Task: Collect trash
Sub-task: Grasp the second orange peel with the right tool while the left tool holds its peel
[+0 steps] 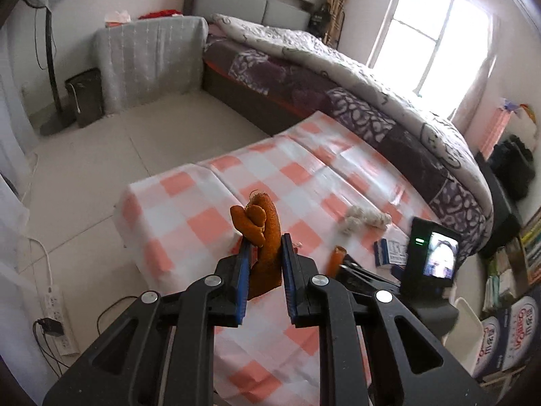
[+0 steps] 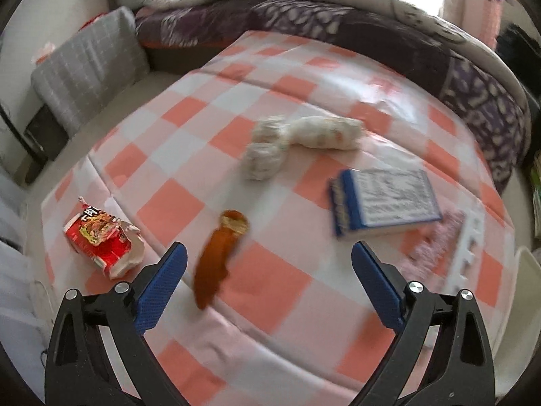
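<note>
My left gripper is shut on a brown-orange peel-like scrap and holds it above the left part of the pink-checked table. My right gripper is open and empty above the table's near side. Between its fingers lies another brown scrap, also visible in the left wrist view. A crushed red snack packet lies at the left. White crumpled tissue wads lie in the middle, also in the left wrist view.
A blue-edged book lies right of centre on the table, with a pink cloth beside it. A dark bin stands on the floor by a grey-covered cabinet. A bed runs behind the table. A power strip lies on the floor.
</note>
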A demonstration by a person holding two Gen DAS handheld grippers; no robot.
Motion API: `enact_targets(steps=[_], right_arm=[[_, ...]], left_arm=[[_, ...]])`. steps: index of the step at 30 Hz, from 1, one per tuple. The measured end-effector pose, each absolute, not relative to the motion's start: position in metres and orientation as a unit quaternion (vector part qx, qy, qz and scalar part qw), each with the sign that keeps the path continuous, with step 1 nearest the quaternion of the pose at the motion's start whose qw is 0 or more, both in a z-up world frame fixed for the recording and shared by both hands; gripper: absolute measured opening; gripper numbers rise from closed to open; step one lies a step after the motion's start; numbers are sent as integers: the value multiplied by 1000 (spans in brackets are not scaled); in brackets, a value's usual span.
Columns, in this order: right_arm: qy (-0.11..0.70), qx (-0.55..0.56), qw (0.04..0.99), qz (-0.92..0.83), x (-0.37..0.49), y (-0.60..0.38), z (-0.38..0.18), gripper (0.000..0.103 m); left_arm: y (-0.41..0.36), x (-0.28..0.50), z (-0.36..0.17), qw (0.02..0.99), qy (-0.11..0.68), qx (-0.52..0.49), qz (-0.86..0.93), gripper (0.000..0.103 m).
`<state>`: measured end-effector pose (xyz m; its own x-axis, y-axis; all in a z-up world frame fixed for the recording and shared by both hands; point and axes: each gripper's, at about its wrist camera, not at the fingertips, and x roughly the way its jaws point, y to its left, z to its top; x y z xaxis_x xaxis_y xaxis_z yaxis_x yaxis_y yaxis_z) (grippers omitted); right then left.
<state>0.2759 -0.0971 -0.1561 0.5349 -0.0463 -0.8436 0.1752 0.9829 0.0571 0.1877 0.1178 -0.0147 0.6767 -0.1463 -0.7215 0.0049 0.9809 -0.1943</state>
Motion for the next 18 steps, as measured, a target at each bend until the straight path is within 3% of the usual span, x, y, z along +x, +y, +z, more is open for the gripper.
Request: enact_targets(steps=[3,4,5,6,10,18], right_arm=[[508,64,857,-55,293,-84,-172,78],[525,67,847,-55,297,-83,-180,53],[540,75,837,-48,301,-85,-188,35],[530,69,843,-54,299,-86,-186,24],[514,119,849,-30,291,-100,-172,21],[402,153,903,20,250,-117,-80,20]], left_arm=[[122,189,-11,911,397,-100,-41,18],[122,190,-10,912,395,-99,-40,18],[122,189,-9,914,393,-96,-39,18],[121,189,-8,915,391,-95,-39,18],[124,188,-8,915,389,-98,-40,18],[123,182,-1,922,369,-112,-40,18]])
